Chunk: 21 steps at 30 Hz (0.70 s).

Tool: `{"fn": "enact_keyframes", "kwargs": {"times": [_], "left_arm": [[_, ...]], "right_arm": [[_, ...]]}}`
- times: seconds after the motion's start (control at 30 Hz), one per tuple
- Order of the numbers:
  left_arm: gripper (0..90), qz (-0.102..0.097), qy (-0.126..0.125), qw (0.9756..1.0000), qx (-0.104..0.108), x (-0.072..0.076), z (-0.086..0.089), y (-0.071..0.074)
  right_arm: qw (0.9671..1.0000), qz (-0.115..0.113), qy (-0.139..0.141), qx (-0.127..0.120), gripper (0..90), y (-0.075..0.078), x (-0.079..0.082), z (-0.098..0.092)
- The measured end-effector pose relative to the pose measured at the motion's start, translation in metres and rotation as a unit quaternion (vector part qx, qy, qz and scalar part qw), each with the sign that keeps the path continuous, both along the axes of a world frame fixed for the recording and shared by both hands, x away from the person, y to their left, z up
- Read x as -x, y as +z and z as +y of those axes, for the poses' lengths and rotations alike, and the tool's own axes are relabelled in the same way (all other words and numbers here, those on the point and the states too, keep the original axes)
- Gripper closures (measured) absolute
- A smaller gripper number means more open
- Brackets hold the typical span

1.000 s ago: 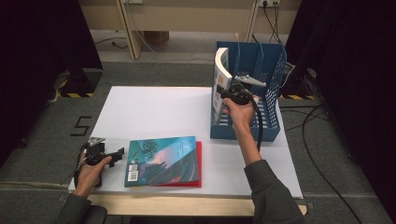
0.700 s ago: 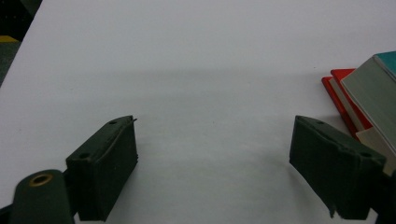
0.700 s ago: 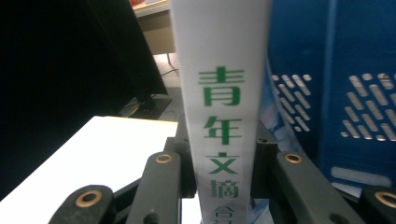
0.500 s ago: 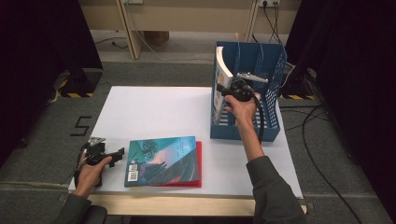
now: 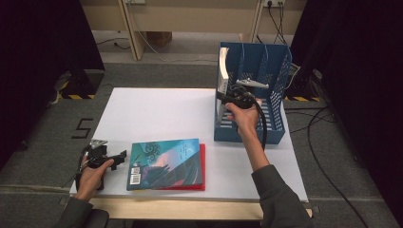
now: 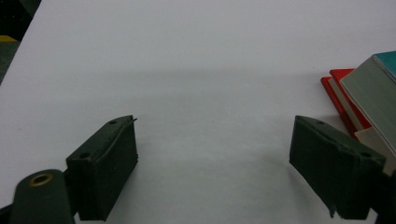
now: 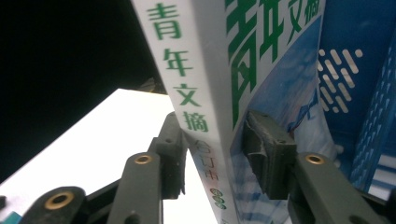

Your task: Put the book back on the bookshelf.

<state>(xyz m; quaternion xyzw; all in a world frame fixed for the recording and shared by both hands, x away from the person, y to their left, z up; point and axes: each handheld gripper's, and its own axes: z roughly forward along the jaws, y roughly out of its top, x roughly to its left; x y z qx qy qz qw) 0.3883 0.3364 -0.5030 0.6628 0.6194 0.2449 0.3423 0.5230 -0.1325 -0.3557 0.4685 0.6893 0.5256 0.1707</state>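
A white-spined book with green characters stands upright at the left end of the blue perforated rack. My right gripper straddles its lower spine. Its jaws have just been opening, and the pads now sit slightly off the book's two faces. On the white table a teal book lies flat on a red book. My left gripper rests open on the table just left of that stack, with nothing between its fingers.
The rack's blue wall rises close to the right of the standing book. The rack sits at the table's right edge, with dark floor and cables beyond it. Bare white tabletop lies between the stacked books and the rack.
The right hand has shifted only slightly at the rack, and the white book stays upright in it. The left hand and the stacked books have not moved.
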Motion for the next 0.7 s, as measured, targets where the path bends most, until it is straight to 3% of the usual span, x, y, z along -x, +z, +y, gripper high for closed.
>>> {"fn": "enact_keyframes", "kwargs": {"times": [0.2,0.53,0.63,0.7], "left_arm": [[14.6,0.000,-0.001,1.0000,0.000,0.000,0.000,0.000],[14.6,-0.002,-0.001,1.0000,-0.002,0.000,0.000,0.000],[14.6,-0.002,-0.001,1.0000,-0.002,0.000,0.000,0.000],[14.3,0.000,-0.002,1.0000,-0.005,-0.001,-0.001,-0.001]], "right_arm": [[0.9991,-0.022,0.009,0.036,65.9,0.000,0.011,0.000],[0.9988,-0.027,-0.003,0.040,67.3,-0.001,0.002,0.000],[0.9993,-0.022,-0.010,0.028,67.3,-0.003,-0.006,-0.001],[0.9990,-0.023,-0.007,0.038,67.3,-0.002,-0.007,0.000]]}}
